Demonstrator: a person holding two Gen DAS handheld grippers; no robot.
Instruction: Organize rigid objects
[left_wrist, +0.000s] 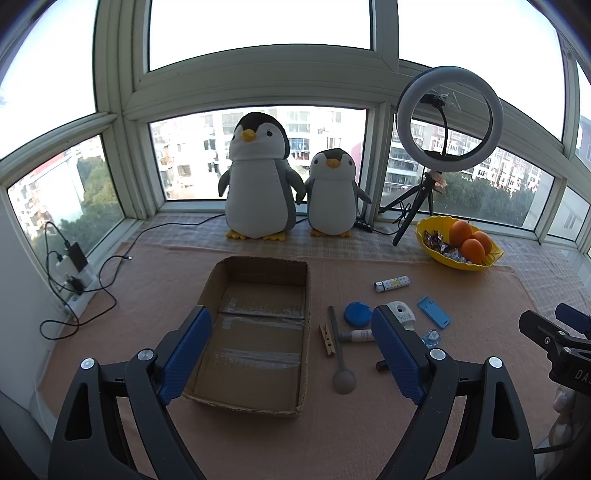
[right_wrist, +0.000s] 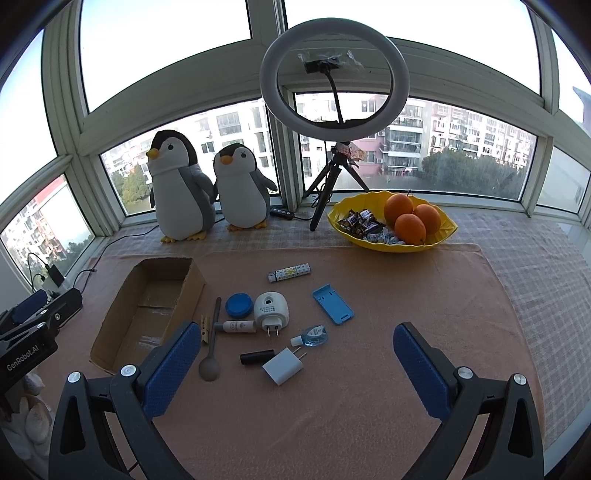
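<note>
The left hand-held gripper (left_wrist: 291, 354) hangs above the counter (right_wrist: 369, 406) with its blue fingers spread wide and nothing between them; the right hand-held gripper (right_wrist: 295, 363) is likewise released and holds nothing.

A cardboard box (left_wrist: 255, 332) lies open on the pink cloth toward the counter's left side, with only tape strips showing on its bottom. The small things lie loose just right of the box, near the counter's middle. Closest to the box are a wooden clothespin (right_wrist: 205, 328) and a grey spoon (right_wrist: 211, 347), side by side, the spoon's bowl toward the near edge. Next come a blue round lid (right_wrist: 239, 305), a small white tube (right_wrist: 238, 326), and a white plug-in device (right_wrist: 270, 309) with its prongs pointing to the near edge. Nearer still lie a black cylinder (right_wrist: 257, 357), a white charger (right_wrist: 283, 366) and a small clear-blue bottle (right_wrist: 312, 335). A blue phone stand (right_wrist: 332, 305) and a patterned lighter (right_wrist: 290, 272) lie farther back.

Along the far edge stand two plush penguins (right_wrist: 207, 192), a ring light (right_wrist: 334, 74) on a tripod, and a yellow bowl (right_wrist: 447, 230) of oranges and sweets.
</note>
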